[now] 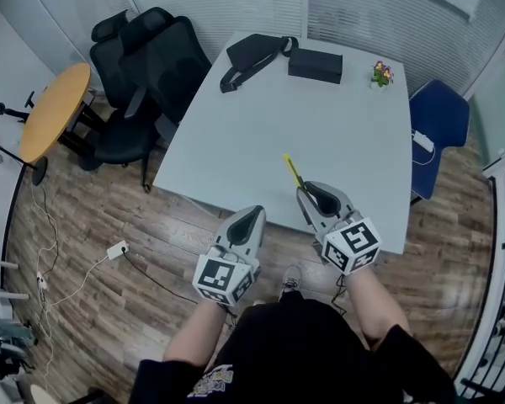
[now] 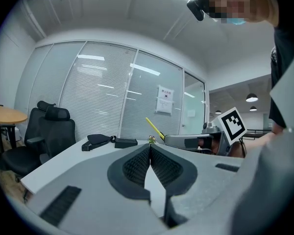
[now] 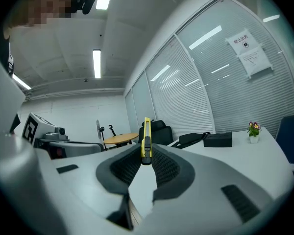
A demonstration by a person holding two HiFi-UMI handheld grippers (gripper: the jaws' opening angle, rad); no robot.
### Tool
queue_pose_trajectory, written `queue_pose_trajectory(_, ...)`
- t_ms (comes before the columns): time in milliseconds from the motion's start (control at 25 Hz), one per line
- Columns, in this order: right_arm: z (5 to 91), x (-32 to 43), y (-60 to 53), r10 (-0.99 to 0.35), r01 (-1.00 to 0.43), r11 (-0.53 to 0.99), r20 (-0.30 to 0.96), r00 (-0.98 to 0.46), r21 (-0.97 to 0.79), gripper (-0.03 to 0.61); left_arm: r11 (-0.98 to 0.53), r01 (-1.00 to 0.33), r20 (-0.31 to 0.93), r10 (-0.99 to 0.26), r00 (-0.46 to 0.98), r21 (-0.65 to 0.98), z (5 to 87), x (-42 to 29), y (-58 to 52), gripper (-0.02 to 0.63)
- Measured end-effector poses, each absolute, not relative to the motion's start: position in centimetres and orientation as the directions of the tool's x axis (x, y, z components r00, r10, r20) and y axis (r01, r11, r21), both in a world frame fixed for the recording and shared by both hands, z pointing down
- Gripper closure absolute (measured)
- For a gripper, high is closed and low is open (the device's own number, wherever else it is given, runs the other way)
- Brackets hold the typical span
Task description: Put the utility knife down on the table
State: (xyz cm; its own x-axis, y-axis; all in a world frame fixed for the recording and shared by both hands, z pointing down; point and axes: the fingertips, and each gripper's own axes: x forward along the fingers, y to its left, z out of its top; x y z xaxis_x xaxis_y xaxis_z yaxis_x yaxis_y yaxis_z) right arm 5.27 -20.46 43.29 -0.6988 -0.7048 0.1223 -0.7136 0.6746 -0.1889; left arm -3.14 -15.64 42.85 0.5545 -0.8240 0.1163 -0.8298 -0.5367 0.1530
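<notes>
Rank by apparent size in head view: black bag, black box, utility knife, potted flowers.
1. black bag
2. black box
3. utility knife, potted flowers: look alike; knife nearer, partly inside right tongs.

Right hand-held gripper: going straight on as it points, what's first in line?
The right hand-held gripper, shut on the utility knife, points across bare table, which looks free. Beyond, probably the black office chair; the black bag lies just right of that line.
</notes>
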Motion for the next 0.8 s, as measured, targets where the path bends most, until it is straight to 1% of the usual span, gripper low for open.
queue_pose_trajectory(480,43.9,6.8,-24.3,-0.711,-0.725,0.666,0.144,-0.688,-0.175,0.508,-0.544,-0.826,0.094,-0.824,0.559,0.15,42.1,-2.0,-19.5,0.608)
queue_pose_trajectory(800,45.3,5.5,-27.5,-0.739,-0.762,0.631,0.183,-0.648,-0.149,0.508,-0.596,-0.787,0.099,-0.783,0.614,0.163,43.1,-3.2,-22.2,0.607)
